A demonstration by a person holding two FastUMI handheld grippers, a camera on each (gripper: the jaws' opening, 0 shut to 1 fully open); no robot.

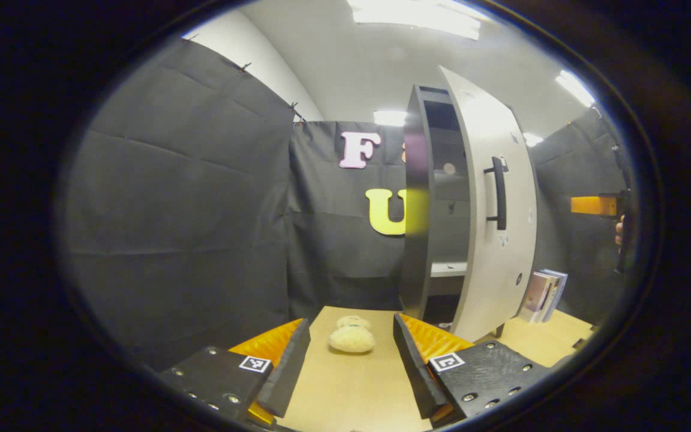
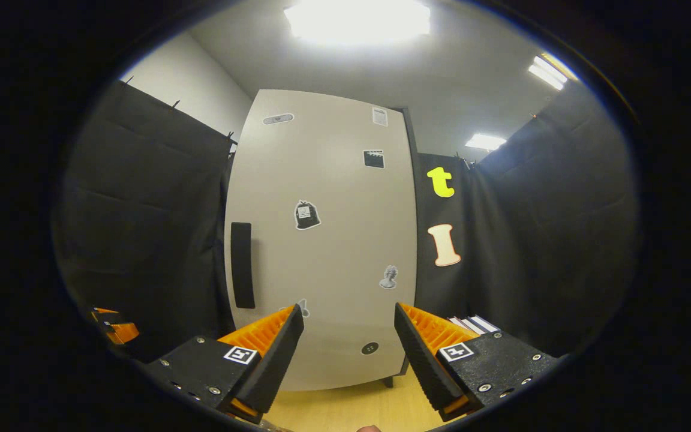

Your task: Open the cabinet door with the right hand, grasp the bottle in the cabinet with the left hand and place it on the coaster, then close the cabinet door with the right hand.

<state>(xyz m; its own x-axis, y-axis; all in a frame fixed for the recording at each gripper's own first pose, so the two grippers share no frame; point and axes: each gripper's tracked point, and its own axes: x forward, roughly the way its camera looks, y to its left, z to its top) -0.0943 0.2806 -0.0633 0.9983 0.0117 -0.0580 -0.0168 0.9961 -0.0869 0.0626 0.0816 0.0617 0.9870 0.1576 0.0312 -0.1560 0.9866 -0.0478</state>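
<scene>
A tall cabinet point(image 1: 417, 198) stands on the wooden table, its pale door point(image 1: 495, 240) swung partly open. Through the gap I see dark shelves point(image 1: 448, 269). The door's black handle point(image 1: 499, 193) faces outward. My left gripper point(image 1: 351, 324) is open low over the table, short of the cabinet. In the right gripper view the door's front point(image 2: 333, 240) with several stickers faces me, its handle point(image 2: 242, 264) near the left edge. My right gripper point(image 2: 348, 309) is open just before the door, touching nothing. It also shows at the far right of the left gripper view, as the right gripper point(image 1: 597, 206).
A cream plush toy point(image 1: 351, 336) lies on the table point(image 1: 345, 390) ahead of my left fingers. Books point(image 1: 542, 294) lean to the right of the cabinet, seen again as books point(image 2: 471, 324). The left gripper point(image 2: 111, 327) shows low at the left. Black cloth walls surround the booth.
</scene>
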